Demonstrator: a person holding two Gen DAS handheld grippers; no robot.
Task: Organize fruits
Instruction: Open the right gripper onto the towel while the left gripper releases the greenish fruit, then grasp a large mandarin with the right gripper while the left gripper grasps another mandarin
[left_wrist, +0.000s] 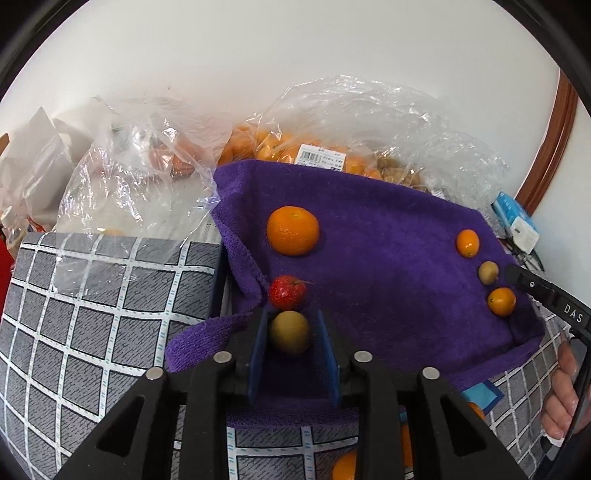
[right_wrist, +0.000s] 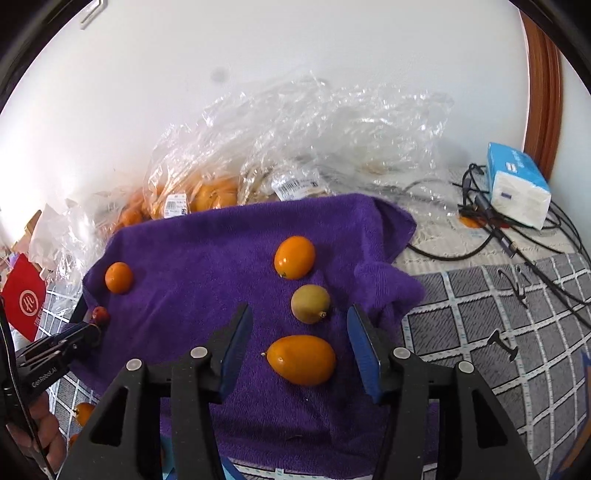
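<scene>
A purple towel (left_wrist: 388, 258) lies on the table with fruit on it. My left gripper (left_wrist: 291, 317) stands around a round olive-brown fruit (left_wrist: 290, 332) that rests on the towel; a thin gap shows at the right pad. Just beyond it lie a strawberry (left_wrist: 287, 291) and a mandarin (left_wrist: 293, 230). My right gripper (right_wrist: 299, 310) is open, its pads well clear of a kumquat (right_wrist: 301, 360) lying between them. Ahead of it sit a greenish-brown fruit (right_wrist: 310, 303) and another kumquat (right_wrist: 294, 257).
Clear plastic bags of oranges (left_wrist: 295, 147) and other fruit (right_wrist: 295, 147) crowd the back by the wall. A tissue pack (right_wrist: 517, 184) and black cables (right_wrist: 498, 240) lie at the right. A grid-patterned cloth (left_wrist: 92, 314) covers the table. More orange fruit (right_wrist: 84, 412) lies off the towel's near edge.
</scene>
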